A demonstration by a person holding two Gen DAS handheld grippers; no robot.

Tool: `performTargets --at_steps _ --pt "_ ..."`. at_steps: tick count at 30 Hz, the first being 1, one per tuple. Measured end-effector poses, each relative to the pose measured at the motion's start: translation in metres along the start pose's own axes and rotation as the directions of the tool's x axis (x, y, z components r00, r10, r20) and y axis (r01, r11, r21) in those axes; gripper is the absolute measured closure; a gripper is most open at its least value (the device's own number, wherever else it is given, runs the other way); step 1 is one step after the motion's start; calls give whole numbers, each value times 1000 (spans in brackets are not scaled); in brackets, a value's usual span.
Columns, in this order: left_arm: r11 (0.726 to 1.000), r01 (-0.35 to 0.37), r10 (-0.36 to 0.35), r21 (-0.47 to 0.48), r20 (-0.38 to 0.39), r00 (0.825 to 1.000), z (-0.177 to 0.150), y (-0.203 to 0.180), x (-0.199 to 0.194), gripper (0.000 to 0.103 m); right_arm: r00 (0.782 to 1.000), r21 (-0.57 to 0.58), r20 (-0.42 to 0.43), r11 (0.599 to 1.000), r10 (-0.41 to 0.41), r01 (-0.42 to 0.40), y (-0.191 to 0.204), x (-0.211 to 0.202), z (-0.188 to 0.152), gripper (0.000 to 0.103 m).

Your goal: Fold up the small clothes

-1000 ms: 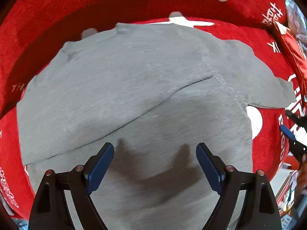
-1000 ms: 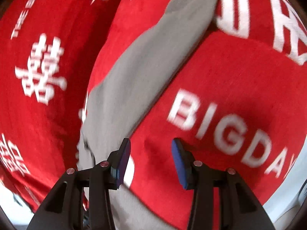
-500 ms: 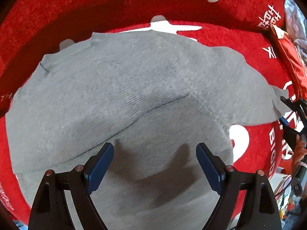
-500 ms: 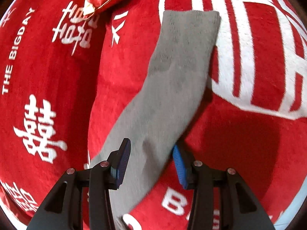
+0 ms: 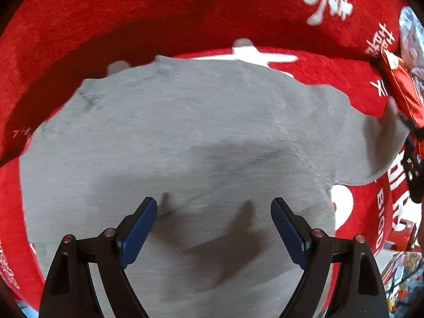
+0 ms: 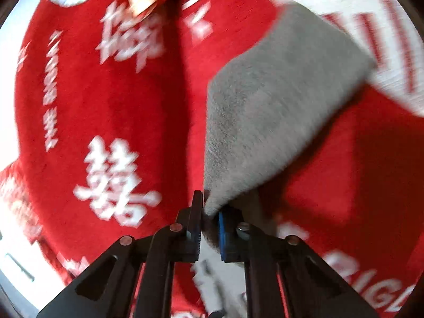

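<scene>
One sleeve (image 6: 278, 111) of the grey sweater (image 5: 185, 137) was pinched by the right gripper (image 6: 210, 220), stretching toward one o'clock, while the left gripper (image 5: 213, 228) was held spread above the body.

- Gray sweater (image 5: 185, 137): hem runs off the bottom of the left wrist frame, sleeve tip blurred at right
- Right wrist view motion-blurred; white lettering on the red blanket (image 6: 111, 111) unreadable
- Sleeve fabric hidden inside the right gripper (image 6: 209, 220)
</scene>
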State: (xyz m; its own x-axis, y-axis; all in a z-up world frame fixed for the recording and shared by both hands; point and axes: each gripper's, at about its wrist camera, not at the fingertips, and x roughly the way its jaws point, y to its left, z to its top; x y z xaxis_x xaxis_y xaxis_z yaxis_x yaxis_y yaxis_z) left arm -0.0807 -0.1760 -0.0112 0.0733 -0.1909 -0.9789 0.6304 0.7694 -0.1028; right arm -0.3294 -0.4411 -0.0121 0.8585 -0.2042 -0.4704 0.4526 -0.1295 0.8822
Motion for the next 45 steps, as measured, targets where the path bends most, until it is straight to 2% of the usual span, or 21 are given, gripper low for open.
performTargets --at_steps 4,8,12,14,16,17,20,22,24,27,29,31,32,33,34,35,37,39,40,43,45 --pt "998 -30 32 -58 46 998 -3 32 -12 15 985 -128 -146 985 96 -115 47 38 -28 93" --pt "990 -60 73 -130 94 993 -8 71 -25 15 938 -298 -333 933 94 -199 101 84 -80 93" --pt "975 -115 144 -191 150 978 -15 105 -42 15 869 -464 -492 858 -44 -219 131 137 -151 93" --pt "963 -145 184 -228 164 969 -19 122 -49 15 821 -530 -550 824 -152 -202 130 168 -192 93" --pt "950 -179 225 -257 162 961 -23 137 -52 15 778 -557 -584 812 -233 -174 118 191 -220 93" --pt "947 -179 227 -268 161 961 -26 143 -52 15 751 -578 -591 804 -296 -138 107 205 -234 93" --pt "948 -133 181 -290 148 972 -34 159 -51 15 696 -652 -556 758 -455 -26 84 225 -258 92" --pt "947 -131 171 -292 117 978 -39 165 -44 15 675 -687 -513 725 -531 49 74 227 -263 92" --pt "944 -129 168 -302 106 980 -44 171 -43 15 686 -683 -487 725 -541 87 72 222 -259 88" --pt "938 -84 126 -336 105 986 -50 180 -41 15 746 -676 -427 728 -511 113 85 215 -241 54" --pt "931 -62 107 -360 105 989 -52 185 -43 15 765 -670 -376 724 -523 166 90 221 -231 51" --pt "927 -48 96 -371 111 989 -53 191 -45 15 760 -610 -367 756 -536 239 84 234 -218 51" --pt "926 -50 99 -373 113 989 -53 193 -47 15 766 -568 -379 784 -519 250 83 239 -213 52" --pt "926 -55 104 -374 114 988 -54 197 -49 15 778 -538 -384 805 -498 250 82 243 -212 64" --pt "925 -57 108 -375 117 987 -54 201 -50 15 785 -524 -388 816 -483 244 83 247 -212 89" --pt "925 -57 110 -375 122 986 -55 205 -52 15 793 -537 -390 815 -467 216 90 252 -217 95" --pt "922 -47 107 -384 137 985 -57 216 -56 15 802 -584 -416 802 -428 125 103 257 -233 96" --pt "916 -25 89 -400 143 986 -59 225 -57 15 774 -655 -472 756 -421 12 118 265 -263 96" --pt "911 -8 74 -412 144 987 -61 230 -57 15 736 -698 -478 716 -479 12 123 269 -279 96" --pt "894 26 44 -447 145 988 -65 242 -55 15 646 -814 -481 576 -593 -78 120 278 -328 96" --pt "892 51 16 -449 142 990 -66 243 -52 15 595 -853 -466 511 -655 -106 109 281 -351 96"
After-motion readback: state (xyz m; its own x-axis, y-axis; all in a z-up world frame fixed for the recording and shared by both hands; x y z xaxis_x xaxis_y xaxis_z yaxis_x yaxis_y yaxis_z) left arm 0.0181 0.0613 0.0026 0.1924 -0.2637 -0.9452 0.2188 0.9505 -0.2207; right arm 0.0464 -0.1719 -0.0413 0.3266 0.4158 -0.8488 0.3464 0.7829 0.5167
